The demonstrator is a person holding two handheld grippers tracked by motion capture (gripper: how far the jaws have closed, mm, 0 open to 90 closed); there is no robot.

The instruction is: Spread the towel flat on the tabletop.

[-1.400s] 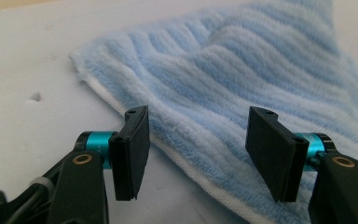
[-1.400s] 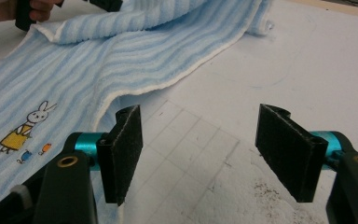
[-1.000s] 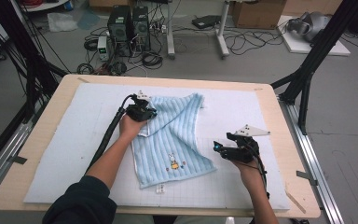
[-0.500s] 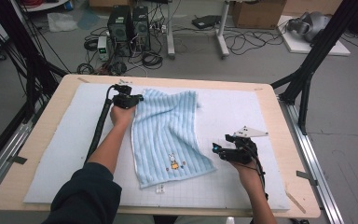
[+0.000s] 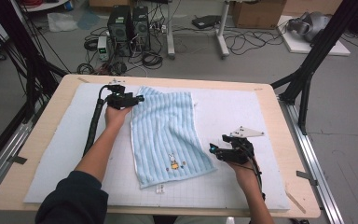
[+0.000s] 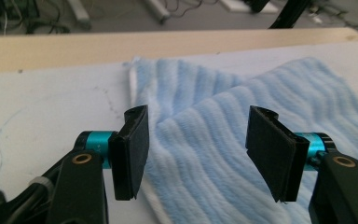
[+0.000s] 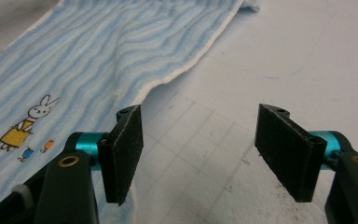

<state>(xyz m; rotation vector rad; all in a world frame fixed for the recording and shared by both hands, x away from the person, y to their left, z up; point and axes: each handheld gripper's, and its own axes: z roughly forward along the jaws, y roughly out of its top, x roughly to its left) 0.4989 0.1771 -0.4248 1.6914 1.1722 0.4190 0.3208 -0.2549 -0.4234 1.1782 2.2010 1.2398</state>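
Note:
A light blue striped towel (image 5: pixel 168 130) with a small rabbit picture (image 5: pixel 173 161) lies spread flat on the white mat (image 5: pixel 242 112). My left gripper (image 5: pixel 140 98) sits at the towel's far left corner, open, and the fluffy towel (image 6: pixel 223 126) lies between and beyond its jaws. My right gripper (image 5: pixel 211 149) rests at the towel's near right edge, open, jaws over bare mat, with the towel's edge (image 7: pixel 98 60) and rabbit picture (image 7: pixel 28 121) to its left.
The mat covers a wooden table (image 5: pixel 284 140). A white tag (image 5: pixel 160 188) lies at the towel's near edge. Cables and computer boxes (image 5: pixel 130 23) sit on the floor behind the table. Black frame legs (image 5: pixel 307 70) stand at the right.
My left gripper pulled the towel's folded corner to the far left, laid the towel out flat and let go of it. The right gripper barely moved.

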